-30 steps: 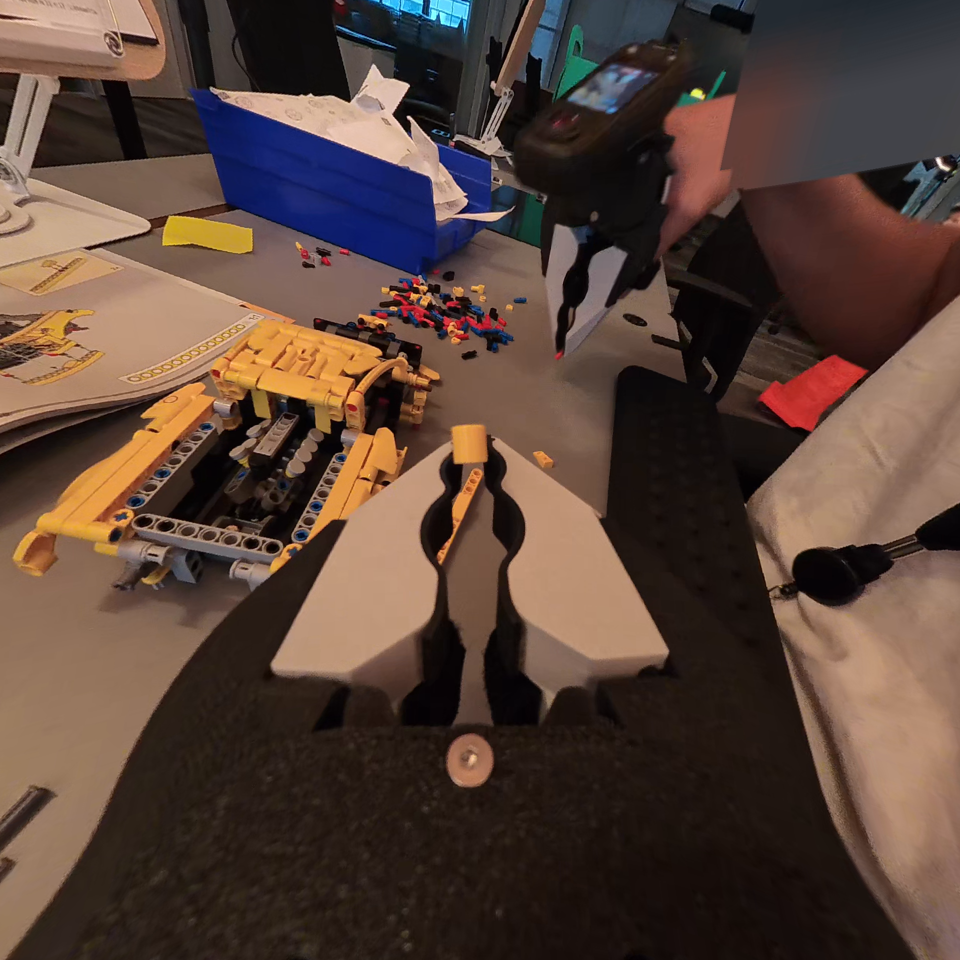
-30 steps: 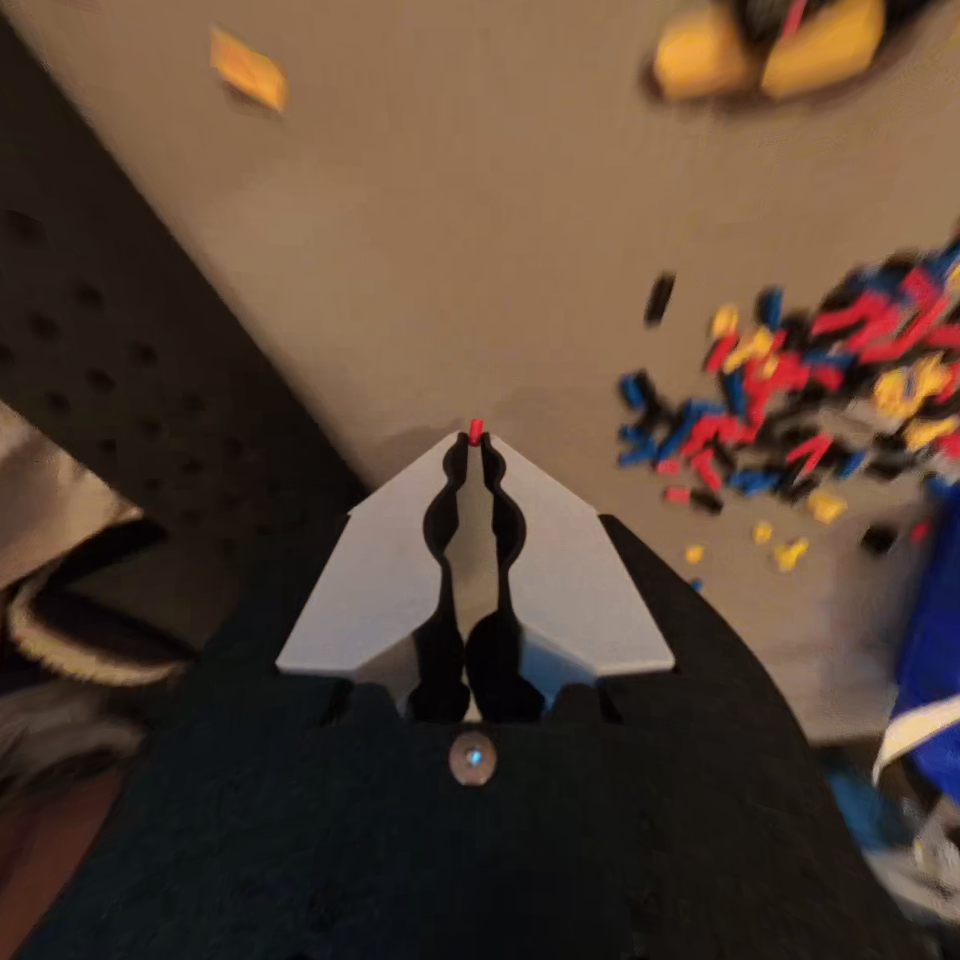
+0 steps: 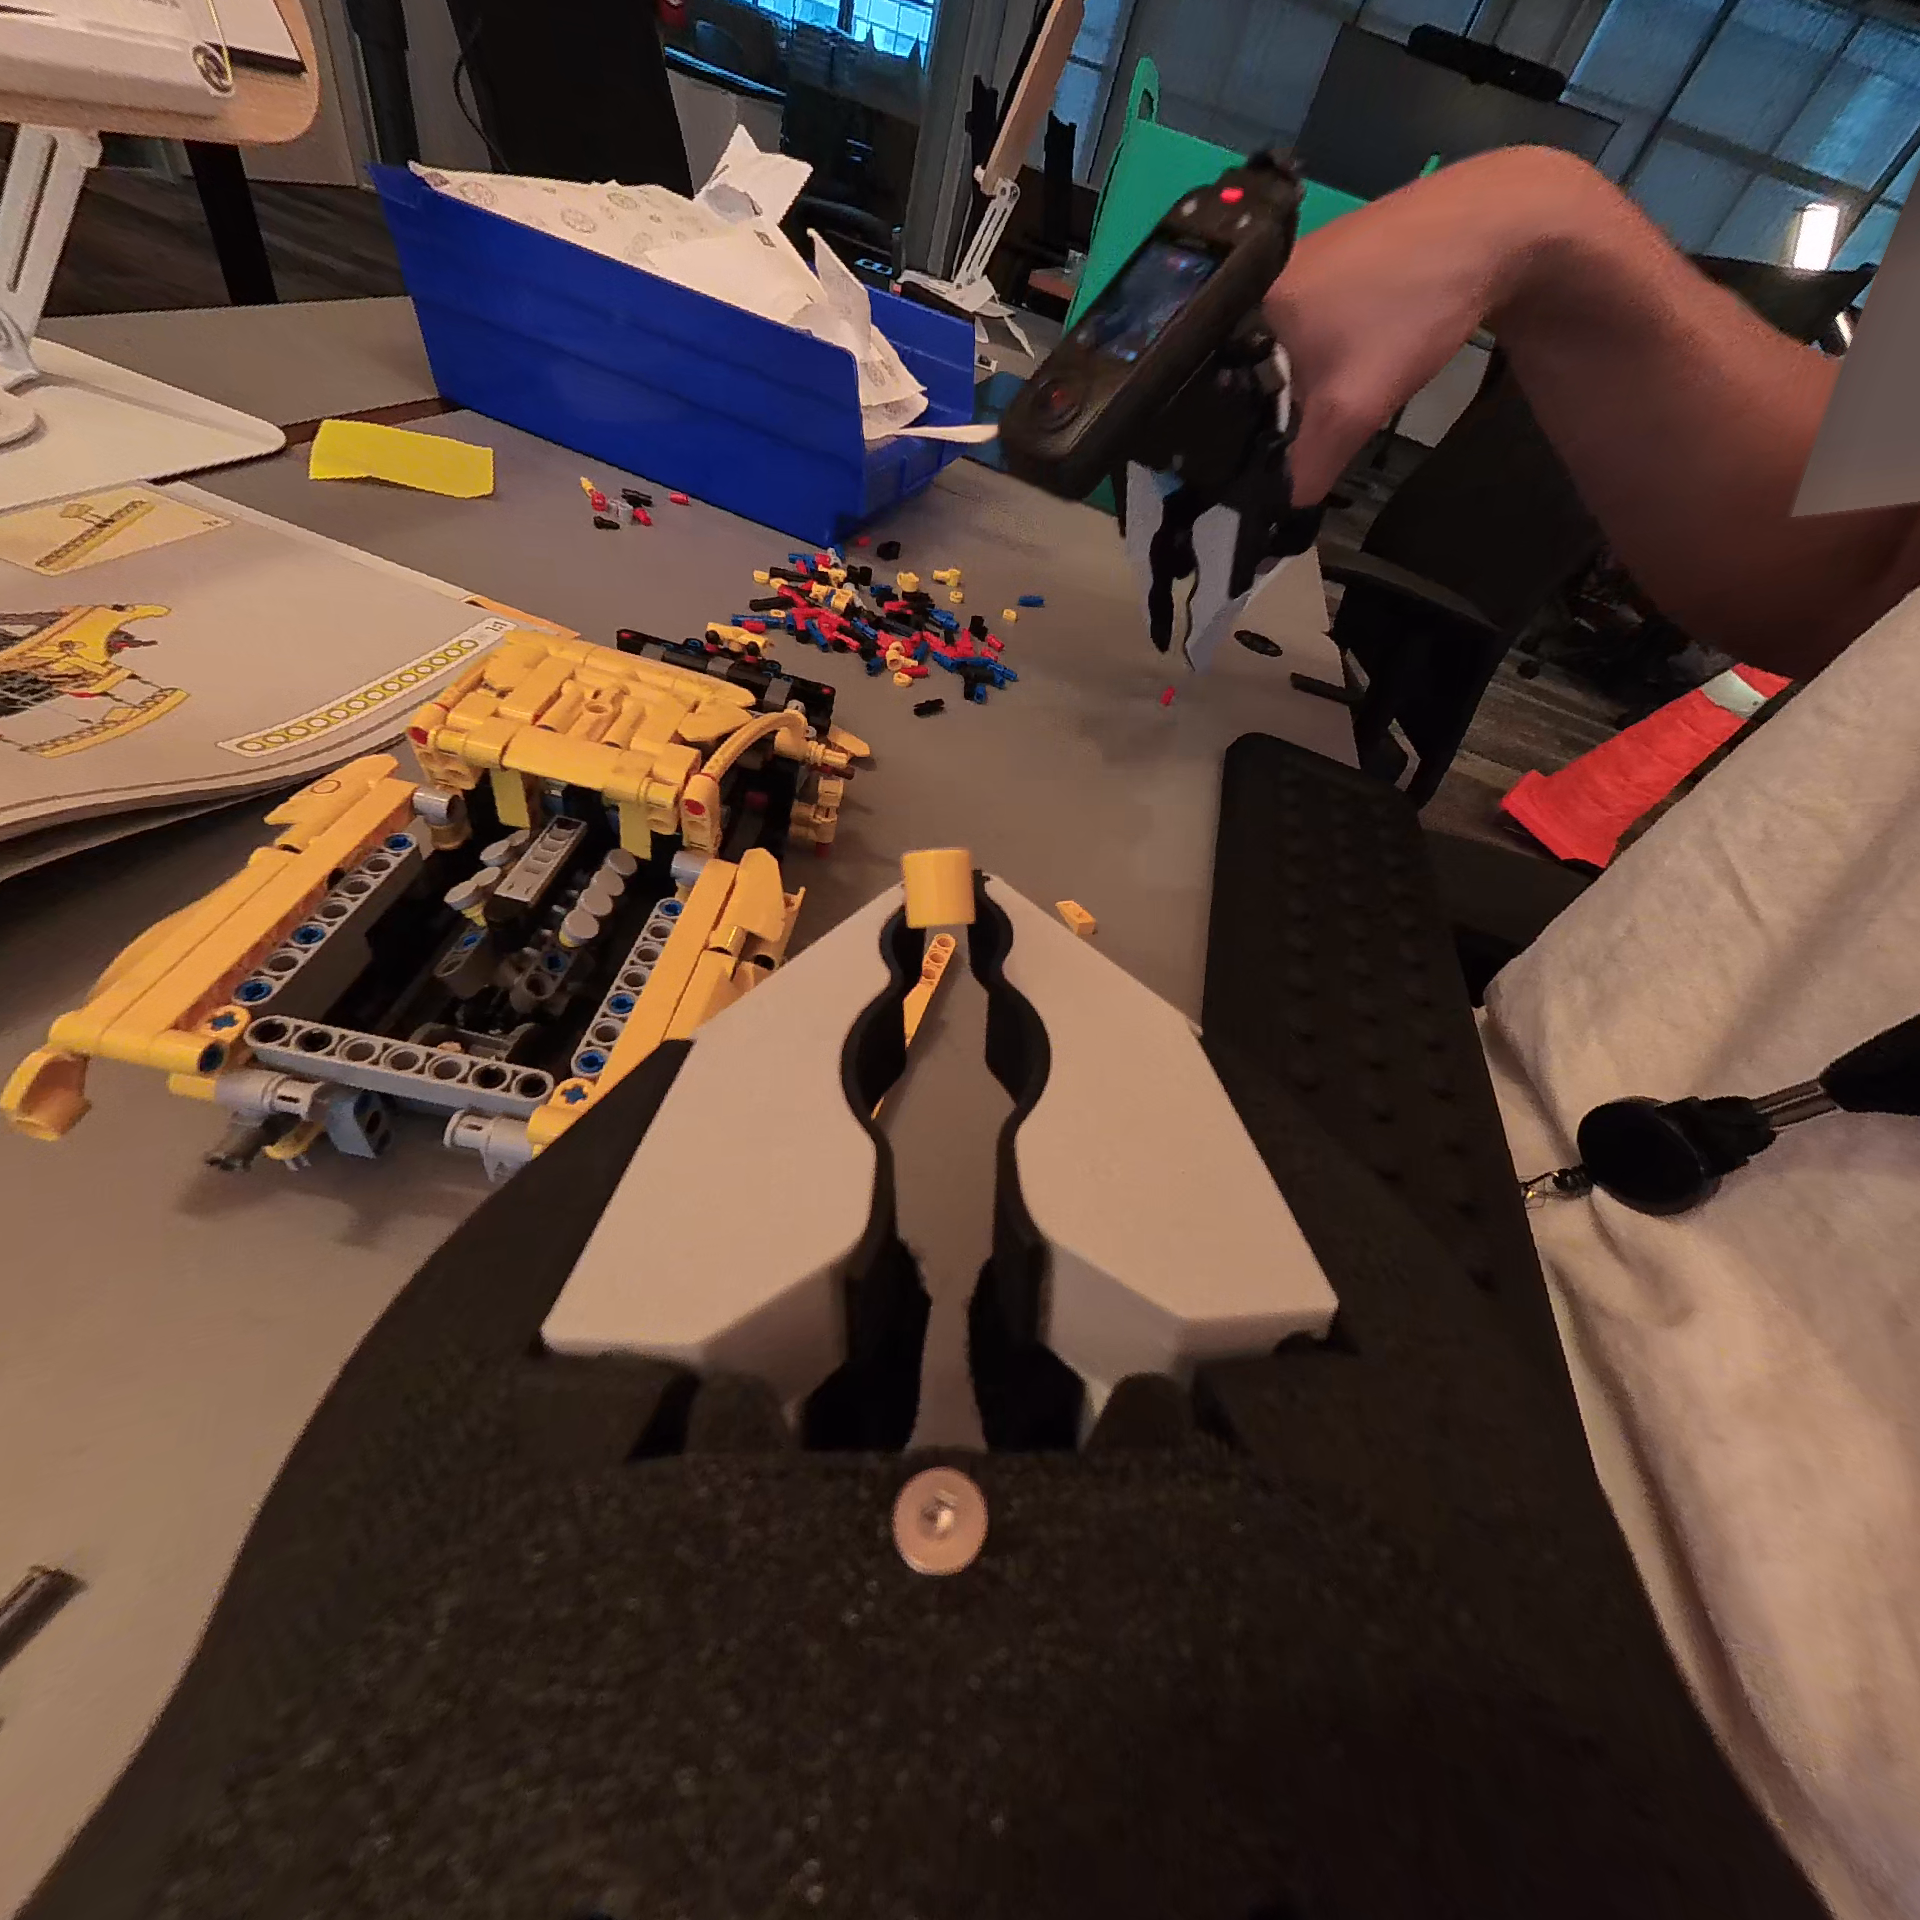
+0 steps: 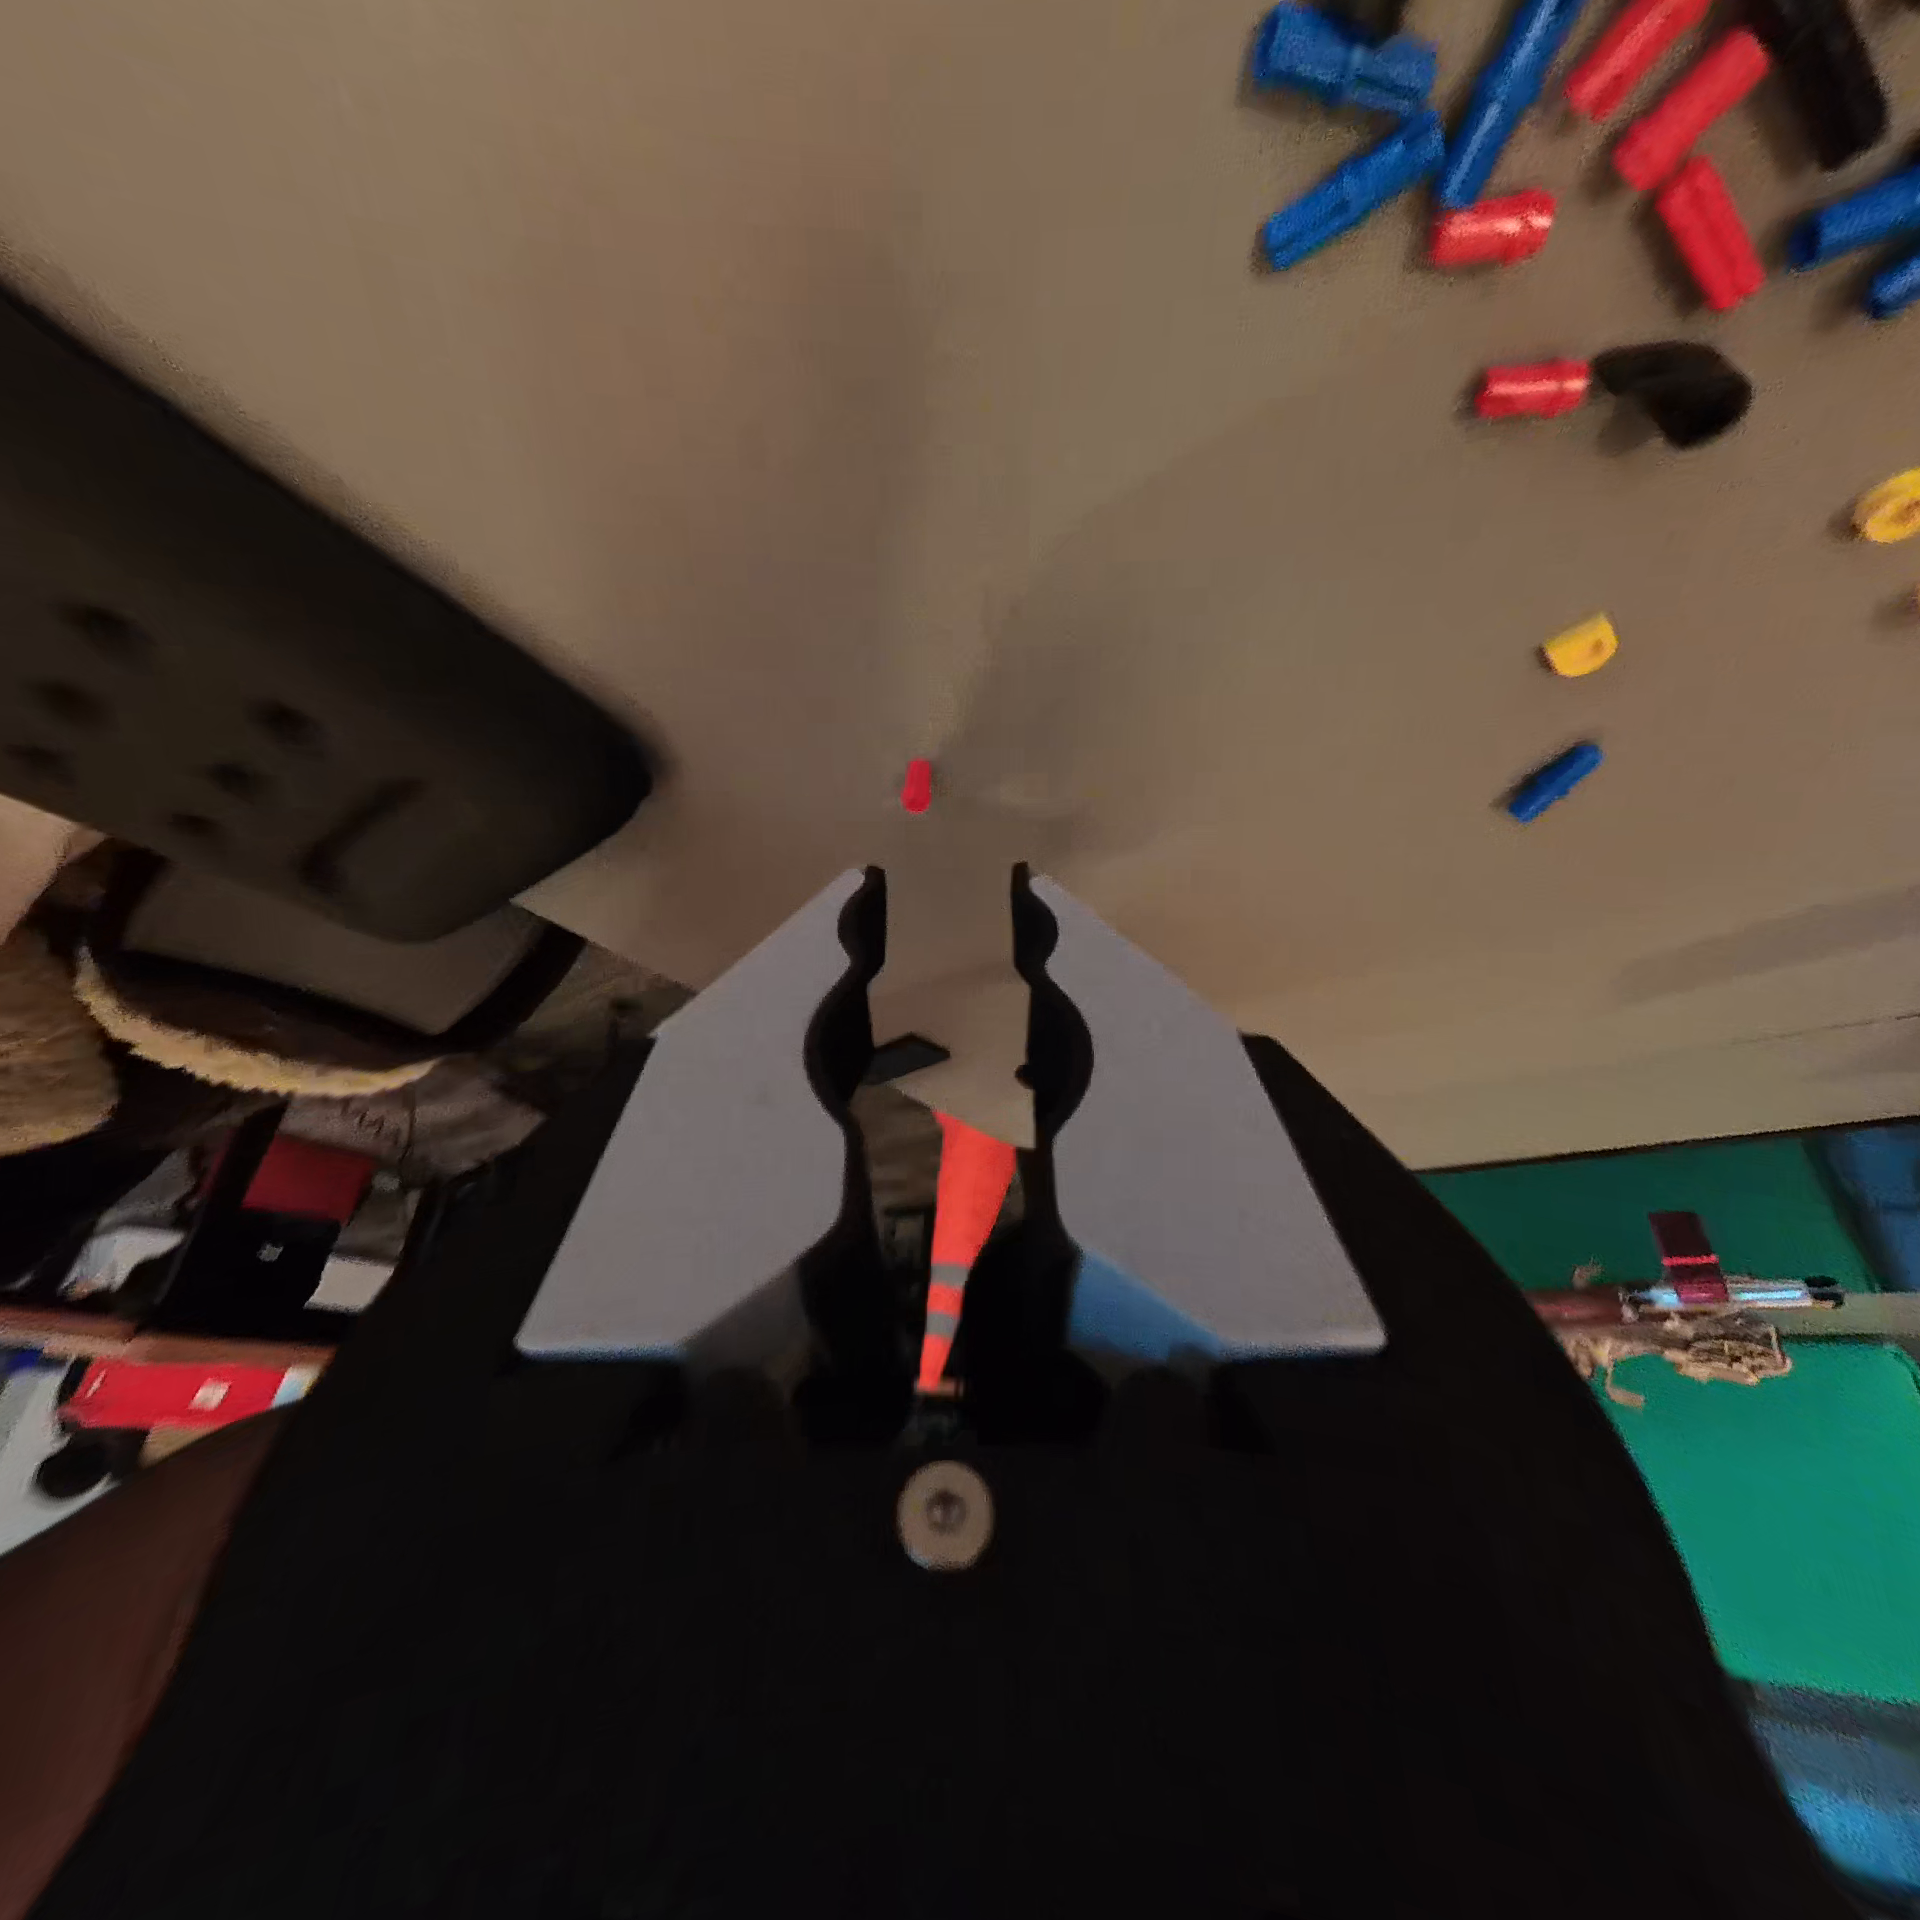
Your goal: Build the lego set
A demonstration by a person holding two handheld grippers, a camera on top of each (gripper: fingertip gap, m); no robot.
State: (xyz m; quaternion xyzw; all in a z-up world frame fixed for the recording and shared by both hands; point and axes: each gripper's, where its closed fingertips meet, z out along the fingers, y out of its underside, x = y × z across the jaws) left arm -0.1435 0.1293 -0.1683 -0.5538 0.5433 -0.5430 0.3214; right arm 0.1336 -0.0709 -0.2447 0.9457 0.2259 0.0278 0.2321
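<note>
A half-built yellow Lego car lies on the grey table left of my left gripper. The left gripper is shut on a yellow Lego piece, a short cylinder on a thin yellow beam, held above the table. My right gripper is open and empty, just above the table near its right edge; it also shows in the left wrist view. A small red pin lies on the table just beyond its tips, also seen in the left wrist view.
A heap of small red, blue, black and yellow pins lies behind the car. A blue bin with paper bags stands at the back. An instruction booklet lies left. A black perforated chair arm sits by the table's right edge.
The right gripper has opened and the small red pin it held now lies on the table. The right gripper moved a little right and away. The left gripper has kept still with its piece.
</note>
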